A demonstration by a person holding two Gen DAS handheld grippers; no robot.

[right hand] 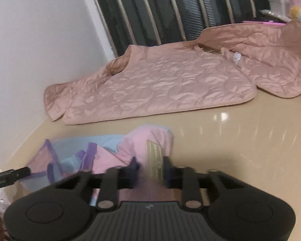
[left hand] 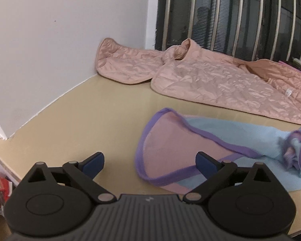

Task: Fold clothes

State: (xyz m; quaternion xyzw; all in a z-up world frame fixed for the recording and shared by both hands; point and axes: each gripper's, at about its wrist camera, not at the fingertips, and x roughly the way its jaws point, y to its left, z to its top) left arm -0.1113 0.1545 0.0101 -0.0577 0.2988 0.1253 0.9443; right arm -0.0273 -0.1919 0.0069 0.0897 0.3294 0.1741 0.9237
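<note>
A small fleece garment (left hand: 170, 140) in pink and light blue with purple trim lies crumpled on the beige table (left hand: 90, 110). My left gripper (left hand: 149, 158) hovers wide open over its near purple-trimmed edge, its right finger just above the cloth and nothing pinched. In the right wrist view the same garment (right hand: 114, 152) is bunched up. My right gripper (right hand: 150, 164) has its jaws narrow on a pink fold that carries a yellowish label (right hand: 155, 156). This view is blurred.
A pink quilted jacket (left hand: 210, 76) lies spread at the back of the table (right hand: 240, 140) against a white wall and a barred window (left hand: 230, 16). Small clutter (right hand: 281, 10) sits at the far right. A black bar (right hand: 10, 174) pokes in at the left.
</note>
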